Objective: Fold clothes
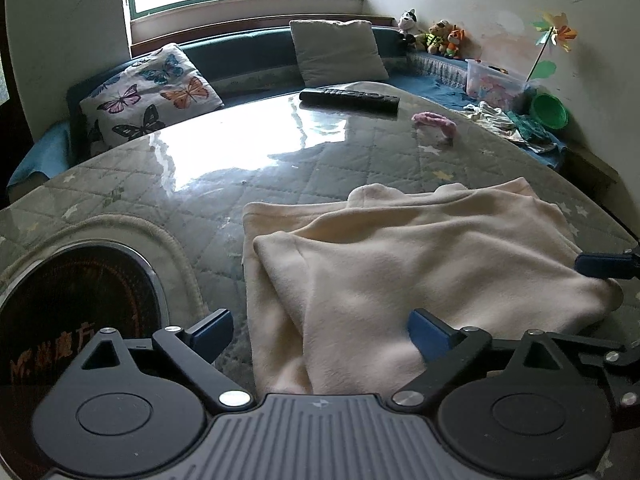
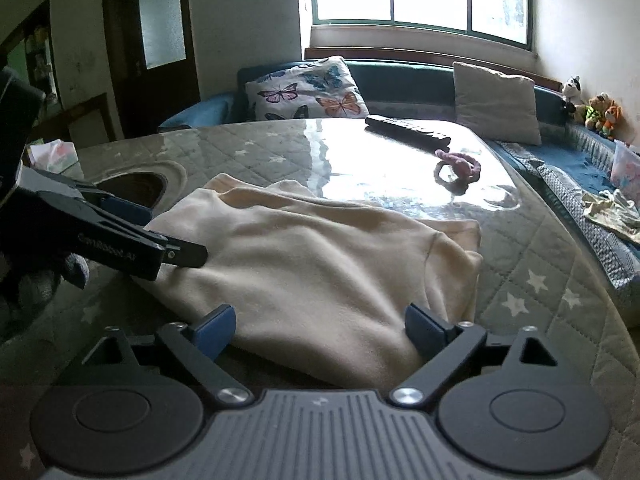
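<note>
Garment: a cream fleece garment [image 1: 400, 272], partly folded into layers, lies on the glass-topped quilted table [image 1: 168, 168]; it fills the centre and lower right of the left wrist view and the centre of the right wrist view [image 2: 320, 256].
Left gripper: the left gripper [image 1: 320, 332] sits at the bottom of its own view with its blue-padded jaws spread wide; the garment's near edge lies between them, and the pads do not press on it. In the right wrist view it enters from the left edge [image 2: 132, 224].
Right gripper: the right gripper [image 2: 318, 330] is likewise spread wide over the garment's near edge, gripping nothing.
Table items: a long black remote control [image 1: 350, 98] lies at upper centre, a pink fabric loop [image 1: 434, 122] just right of it.
Background: a butterfly-print cushion [image 1: 148, 96] leans at upper left.
</note>
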The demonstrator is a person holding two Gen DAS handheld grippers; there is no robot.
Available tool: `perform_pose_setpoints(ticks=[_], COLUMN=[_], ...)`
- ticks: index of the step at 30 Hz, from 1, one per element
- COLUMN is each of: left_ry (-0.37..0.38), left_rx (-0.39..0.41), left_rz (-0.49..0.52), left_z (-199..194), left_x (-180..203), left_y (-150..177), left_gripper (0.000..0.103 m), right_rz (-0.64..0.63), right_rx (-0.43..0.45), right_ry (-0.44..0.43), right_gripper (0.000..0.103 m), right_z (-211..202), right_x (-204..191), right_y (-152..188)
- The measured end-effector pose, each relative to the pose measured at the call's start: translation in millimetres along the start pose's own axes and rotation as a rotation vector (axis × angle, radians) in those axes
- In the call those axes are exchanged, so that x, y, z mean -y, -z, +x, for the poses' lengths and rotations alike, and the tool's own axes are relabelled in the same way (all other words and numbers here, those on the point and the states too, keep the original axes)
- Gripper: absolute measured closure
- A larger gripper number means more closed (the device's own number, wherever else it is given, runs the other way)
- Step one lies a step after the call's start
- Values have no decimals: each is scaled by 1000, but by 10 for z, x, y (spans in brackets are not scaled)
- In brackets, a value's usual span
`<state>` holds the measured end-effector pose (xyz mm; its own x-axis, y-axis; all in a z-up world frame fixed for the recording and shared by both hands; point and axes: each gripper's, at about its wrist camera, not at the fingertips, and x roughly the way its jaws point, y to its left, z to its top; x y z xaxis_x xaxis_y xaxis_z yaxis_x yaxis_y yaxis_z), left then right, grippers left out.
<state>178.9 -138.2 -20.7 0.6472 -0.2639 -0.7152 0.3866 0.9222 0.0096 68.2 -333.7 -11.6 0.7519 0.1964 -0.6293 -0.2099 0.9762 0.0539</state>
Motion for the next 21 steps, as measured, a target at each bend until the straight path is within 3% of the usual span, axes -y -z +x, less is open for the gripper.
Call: perform_pose_setpoints(ticks=[5, 10, 14, 21], left_ry=[0, 3, 5, 7], left_rx=[-1, -3, -4, -4], left_rz=[-7, -15, -19, -23], left_z=[13, 30, 43, 52], left_x=[-12, -36, -55, -56], left_y=[-1, 6, 13, 21], left_gripper=[4, 2, 0, 0], right_rz=[-5, 9, 37, 90], right_rx=[25, -23, -3, 5], right_ry=[-2, 23, 39, 152], right_gripper=[4, 4, 4, 4], right_z=[-29, 115, 44, 60], right_x=[25, 152, 244, 493], right_y=[-95, -47, -51, -71])
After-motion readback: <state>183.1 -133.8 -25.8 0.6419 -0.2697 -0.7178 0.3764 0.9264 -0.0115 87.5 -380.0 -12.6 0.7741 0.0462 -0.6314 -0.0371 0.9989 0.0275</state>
